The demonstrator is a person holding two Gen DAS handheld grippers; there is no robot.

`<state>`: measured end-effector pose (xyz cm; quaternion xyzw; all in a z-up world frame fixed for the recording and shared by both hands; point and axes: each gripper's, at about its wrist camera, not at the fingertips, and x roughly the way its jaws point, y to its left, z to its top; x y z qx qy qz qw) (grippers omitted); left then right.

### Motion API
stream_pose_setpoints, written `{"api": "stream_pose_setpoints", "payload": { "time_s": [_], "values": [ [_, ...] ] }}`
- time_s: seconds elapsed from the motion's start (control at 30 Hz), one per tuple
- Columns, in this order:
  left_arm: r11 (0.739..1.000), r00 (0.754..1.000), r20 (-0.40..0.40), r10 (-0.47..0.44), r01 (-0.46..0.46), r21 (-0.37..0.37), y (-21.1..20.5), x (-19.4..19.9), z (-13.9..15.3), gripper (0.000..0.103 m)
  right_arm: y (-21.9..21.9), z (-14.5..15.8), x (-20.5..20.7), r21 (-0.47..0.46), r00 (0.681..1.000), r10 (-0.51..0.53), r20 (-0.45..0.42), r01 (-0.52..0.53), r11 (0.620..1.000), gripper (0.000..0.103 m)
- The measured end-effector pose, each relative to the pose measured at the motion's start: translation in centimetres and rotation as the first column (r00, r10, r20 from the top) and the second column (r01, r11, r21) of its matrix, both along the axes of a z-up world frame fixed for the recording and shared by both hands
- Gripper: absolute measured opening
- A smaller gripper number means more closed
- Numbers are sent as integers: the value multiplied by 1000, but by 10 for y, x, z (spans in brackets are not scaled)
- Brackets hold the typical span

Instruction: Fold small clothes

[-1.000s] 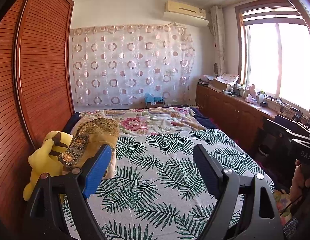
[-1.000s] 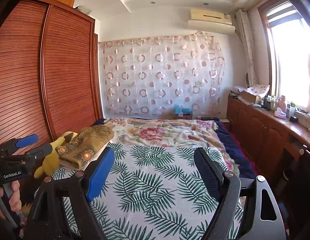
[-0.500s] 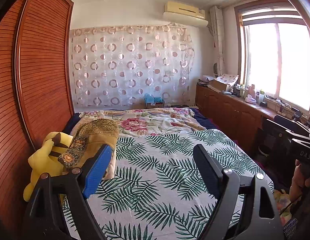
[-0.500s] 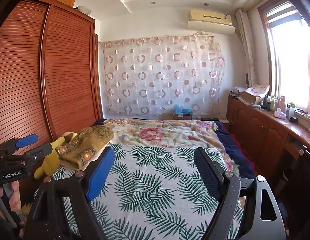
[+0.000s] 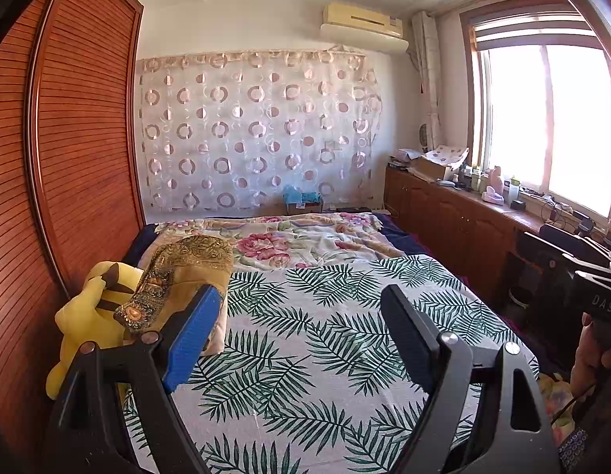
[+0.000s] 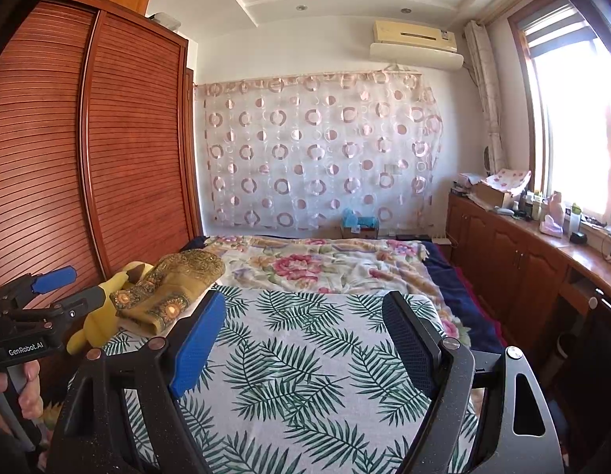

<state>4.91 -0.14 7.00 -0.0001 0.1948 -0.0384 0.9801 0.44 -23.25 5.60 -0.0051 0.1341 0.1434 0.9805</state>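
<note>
Above the near end of the bed (image 5: 345,355), both grippers hover with nothing between their fingers. The left gripper (image 5: 301,316) has its jaws spread wide, the blue pad and the black pad well apart over the palm-leaf sheet (image 5: 325,335). The right gripper (image 6: 301,320) is spread just as wide over the same sheet (image 6: 305,355); in its view the left gripper (image 6: 57,288) also shows off the bed's left side, held in a hand (image 6: 27,391).

The small garment, a mustard-gold embroidered piece (image 5: 187,272), lies bunched at the bed's left edge, beyond the blue pad of the left gripper and apart from both tools. It rests partly on a yellow plush toy (image 5: 88,316) wedged between the bed and the wooden wardrobe (image 5: 68,158). From the right wrist the garment (image 6: 175,288) sits left of the blue pad, draped over the toy (image 6: 100,316). A floral blanket (image 5: 305,241) covers the far half of the bed.
</note>
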Motion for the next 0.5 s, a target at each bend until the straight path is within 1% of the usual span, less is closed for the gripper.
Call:
{"api": "stream_pose_setpoints", "payload": {
  "time_s": [0.5],
  "values": [
    [1000,1000,2,-1,1,-2,1,0,0,84,-8,0,3,3,1000,8,-2,-8,1000,83]
  ]
}}
